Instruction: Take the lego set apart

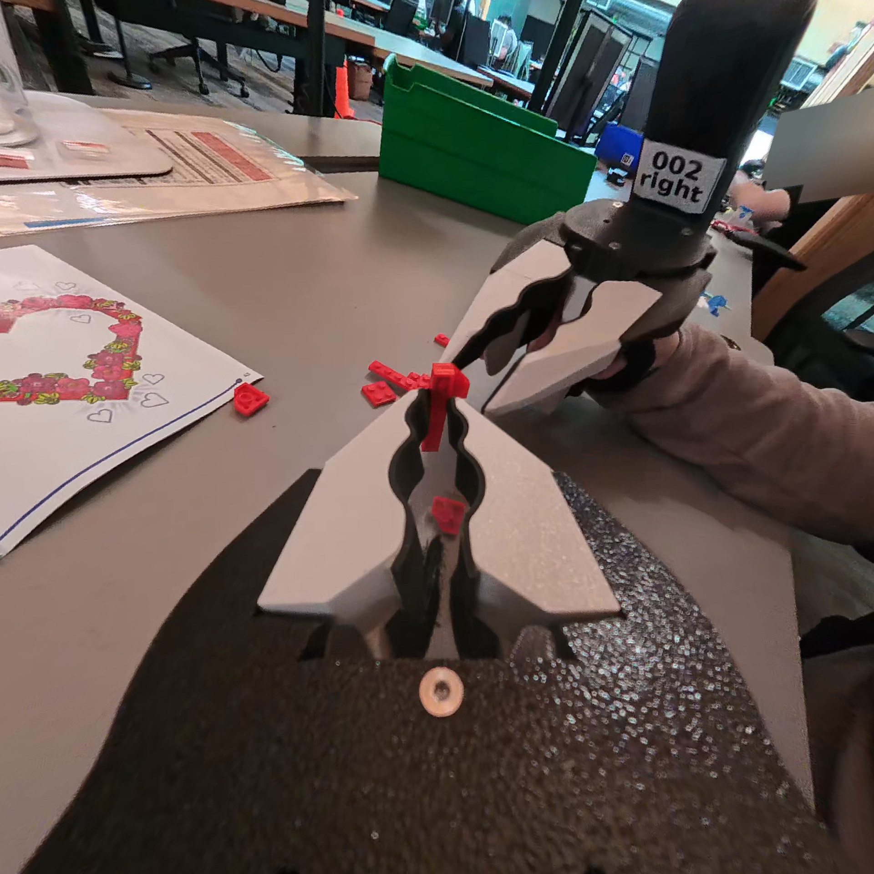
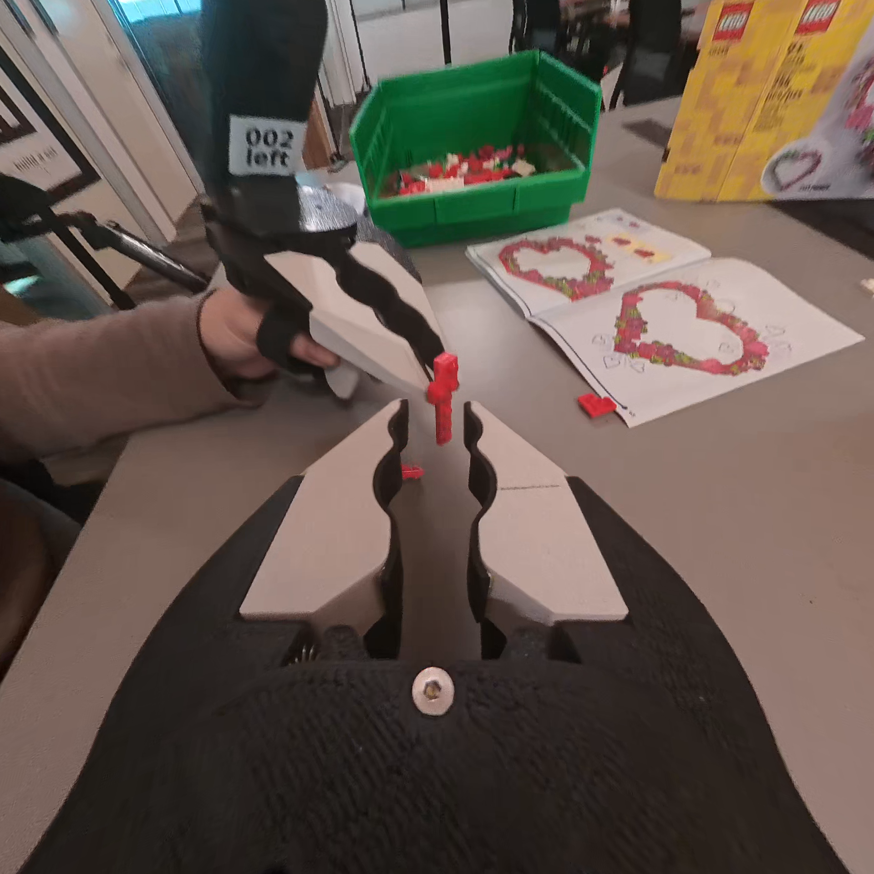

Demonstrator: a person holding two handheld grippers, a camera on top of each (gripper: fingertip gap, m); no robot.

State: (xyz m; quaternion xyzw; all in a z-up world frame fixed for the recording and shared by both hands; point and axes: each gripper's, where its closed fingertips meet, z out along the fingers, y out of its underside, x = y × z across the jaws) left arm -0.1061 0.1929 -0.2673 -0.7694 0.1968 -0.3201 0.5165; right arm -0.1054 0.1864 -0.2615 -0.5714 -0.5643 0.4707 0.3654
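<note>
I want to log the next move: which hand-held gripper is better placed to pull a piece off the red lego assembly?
Right hand-held gripper: open, with the red lego assembly just ahead. The left hand-held gripper is clamped on it.

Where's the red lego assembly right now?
The red lego assembly is off the table, pinched at the left gripper tips. In the right wrist view it hangs just ahead of the open right gripper, left of the instruction booklet.
</note>
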